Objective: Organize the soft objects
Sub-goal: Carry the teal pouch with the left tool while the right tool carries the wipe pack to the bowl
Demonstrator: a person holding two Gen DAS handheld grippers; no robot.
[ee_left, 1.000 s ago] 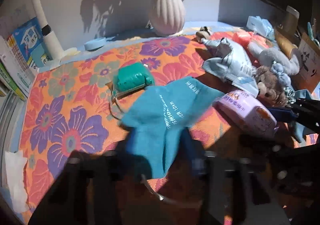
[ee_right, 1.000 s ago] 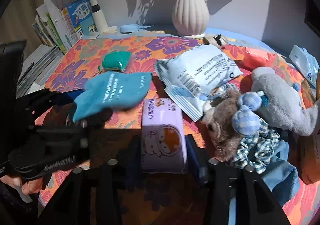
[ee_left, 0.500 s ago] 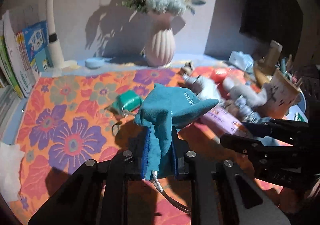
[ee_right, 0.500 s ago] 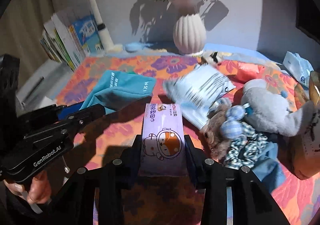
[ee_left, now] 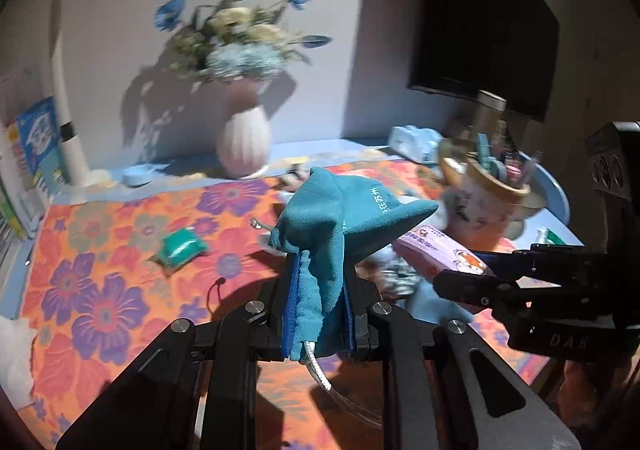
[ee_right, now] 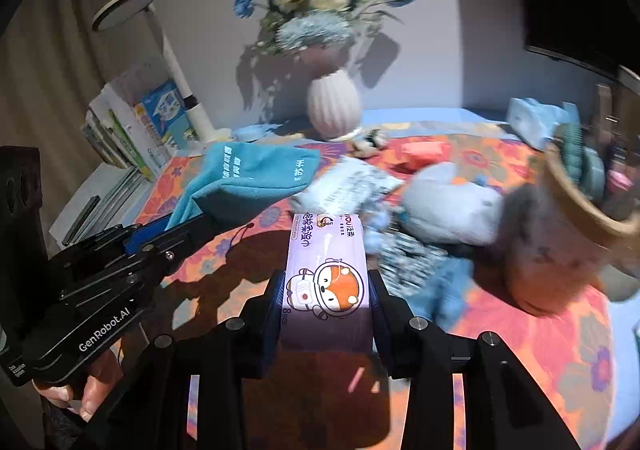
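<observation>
My left gripper is shut on a teal drawstring pouch and holds it above the floral tablecloth; the pouch also shows in the right wrist view. My right gripper is shut on a purple tissue pack with a fox picture, lifted off the cloth; the pack also shows in the left wrist view. A grey plush toy, a pale snack bag and checked blue fabric lie on the table. A small green packet lies left of the pouch.
A ribbed pink vase with flowers stands at the back. A tan pot full of pens stands on the right. Books and a white lamp post are at the left. A dark screen hangs on the right wall.
Both grippers have risen from the table, the left with the teal pouch and the right with the tissue pack. Both views now look from higher and swing a little right.
</observation>
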